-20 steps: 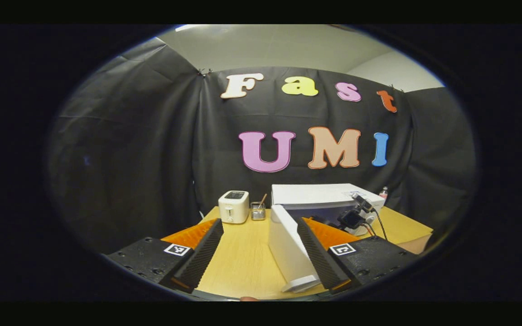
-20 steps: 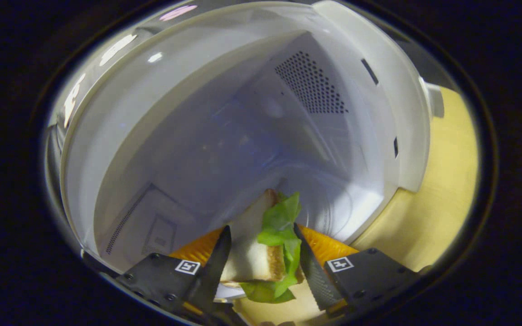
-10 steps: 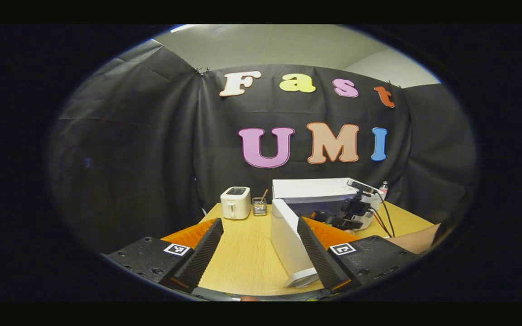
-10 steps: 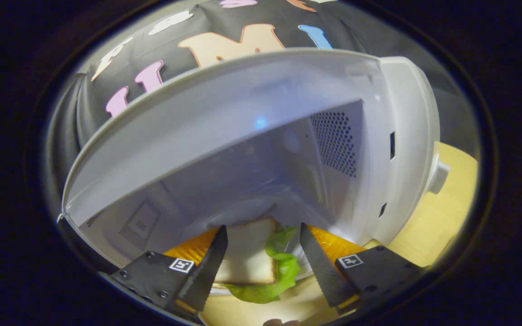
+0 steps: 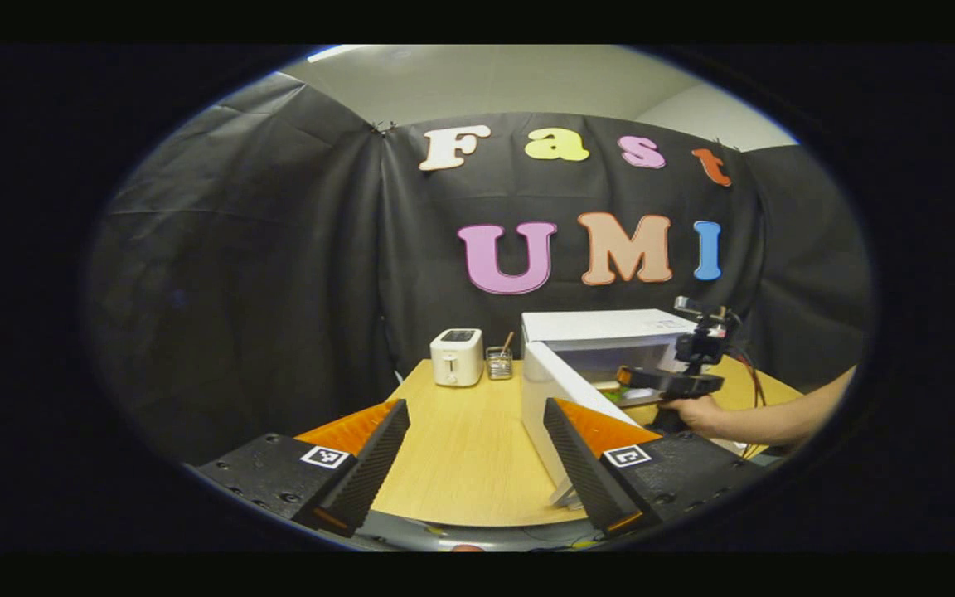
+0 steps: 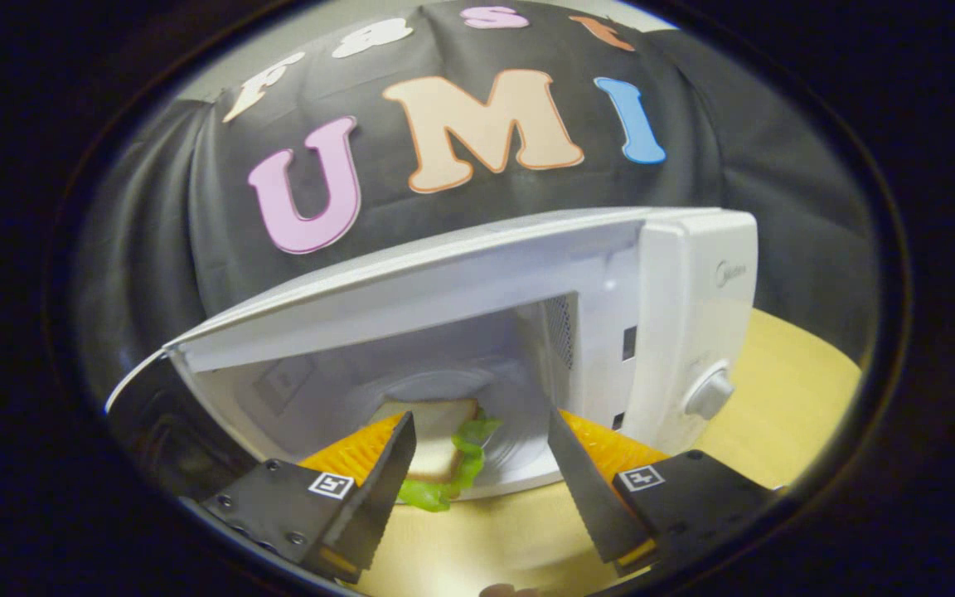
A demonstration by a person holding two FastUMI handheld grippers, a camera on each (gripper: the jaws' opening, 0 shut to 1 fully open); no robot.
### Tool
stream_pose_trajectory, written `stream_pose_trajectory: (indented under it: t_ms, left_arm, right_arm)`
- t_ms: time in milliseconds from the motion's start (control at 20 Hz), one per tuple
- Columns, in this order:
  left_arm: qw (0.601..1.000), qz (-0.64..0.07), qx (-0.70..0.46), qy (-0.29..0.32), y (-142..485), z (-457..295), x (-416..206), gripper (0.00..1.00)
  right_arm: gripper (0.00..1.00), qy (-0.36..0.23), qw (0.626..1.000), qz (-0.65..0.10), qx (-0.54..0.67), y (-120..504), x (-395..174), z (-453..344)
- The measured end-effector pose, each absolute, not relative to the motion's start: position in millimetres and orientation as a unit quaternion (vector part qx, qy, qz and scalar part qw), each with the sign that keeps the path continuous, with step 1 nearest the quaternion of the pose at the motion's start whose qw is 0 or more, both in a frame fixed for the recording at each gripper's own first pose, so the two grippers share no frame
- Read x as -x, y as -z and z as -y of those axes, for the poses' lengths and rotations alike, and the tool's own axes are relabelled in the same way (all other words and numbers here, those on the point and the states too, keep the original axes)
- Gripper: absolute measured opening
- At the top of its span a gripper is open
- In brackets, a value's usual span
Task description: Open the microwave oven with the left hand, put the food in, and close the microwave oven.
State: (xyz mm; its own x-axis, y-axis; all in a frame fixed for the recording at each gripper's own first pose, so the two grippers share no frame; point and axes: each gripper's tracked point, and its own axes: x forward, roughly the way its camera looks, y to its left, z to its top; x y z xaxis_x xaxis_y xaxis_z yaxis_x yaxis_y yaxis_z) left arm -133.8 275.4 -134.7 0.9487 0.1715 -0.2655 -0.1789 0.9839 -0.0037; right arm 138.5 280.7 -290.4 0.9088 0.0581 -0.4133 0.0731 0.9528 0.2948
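Your left gripper hangs low over the near edge of the wooden table, its 2 fingers spread wide with nothing between them. Just past its right finger, the microwave door stands swung open toward you, edge-on and white. Beyond it sits the microwave itself, mouth open, and at that mouth, seen from the left gripper view, your right gripper is held level by a hand with a bare forearm reaching in from the right, cables trailing off its back. Farther along the table, left of the microwave, a white toaster stands by a small glass holder with a stick in it, both up against the black cloth wall. Now the right gripper view: your right gripper sits just outside the oven opening, fingers wide apart and holding nothing. Between them, a little farther in, the sandwich lies flat on the round plate inside the cavity, white bread on top, green lettuce spilling out toward the front edge, clear of both fingers. To the right of the cavity, the control panel carries 1 round knob.
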Motion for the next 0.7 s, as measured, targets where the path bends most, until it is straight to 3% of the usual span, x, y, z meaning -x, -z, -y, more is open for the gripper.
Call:
stream_pose_trajectory:
  t_ms: [300, 450, 500, 550, 600, 650, 700]
  left_arm:
    - [0.984, -0.161, 0.005, -0.07, 166, -262, 146, 0.95]
    - [0.985, -0.162, 0.004, -0.051, 175, -253, 142, 0.87]
    - [0.985, -0.163, 0.002, -0.05, 181, -251, 142, 0.78]
    - [0.985, -0.163, -0.002, -0.05, 187, -250, 142, 0.72]
    - [0.983, -0.174, -0.006, -0.056, 198, -253, 143, 0.61]
    - [0.982, -0.18, -0.005, -0.061, 206, -253, 145, 0.55]
    - [0.981, -0.186, 0.002, -0.058, 213, -251, 147, 0.37]
  right_arm:
    - [0.92, -0.067, 0.984, -0.141, -0.088, 210, -92, -250]
    - [0.92, -0.07, 0.989, -0.105, -0.079, 166, -77, -225]
    - [0.99, -0.069, 0.991, -0.094, -0.071, 153, -73, -215]
    - [0.99, -0.07, 0.992, -0.084, -0.065, 139, -70, -207]
    - [0.91, -0.07, 0.993, -0.075, -0.06, 126, -66, -199]
    - [0.91, -0.068, 0.994, -0.066, -0.057, 115, -65, -193]
    - [0.92, -0.063, 0.995, -0.054, -0.054, 101, -63, -182]
